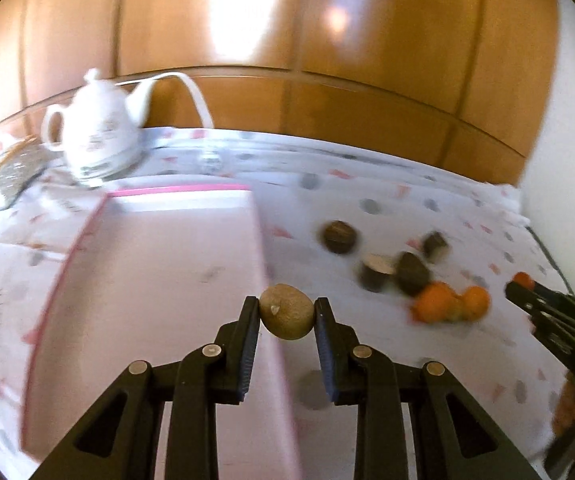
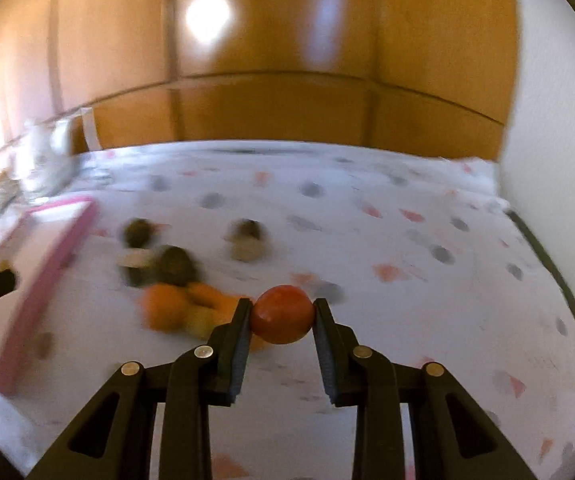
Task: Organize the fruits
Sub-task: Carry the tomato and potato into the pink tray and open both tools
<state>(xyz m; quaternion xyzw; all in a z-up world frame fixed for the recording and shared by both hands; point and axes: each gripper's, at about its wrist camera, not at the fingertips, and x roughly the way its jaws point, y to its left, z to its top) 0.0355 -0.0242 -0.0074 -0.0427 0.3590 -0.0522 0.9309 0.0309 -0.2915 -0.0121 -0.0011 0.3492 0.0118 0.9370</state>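
Carrying a round brown kiwi-like fruit (image 1: 286,311) pinched in my left gripper (image 1: 286,314), I see the shallow pink-rimmed white tray (image 1: 147,280) spreading left of frame centre, nearer than to my right gripper (image 2: 282,316), which clamps a round red fruit (image 2: 282,314).

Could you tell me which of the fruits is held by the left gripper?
The brown kiwi, clamped in the left gripper; the right gripper holds a red tomato.
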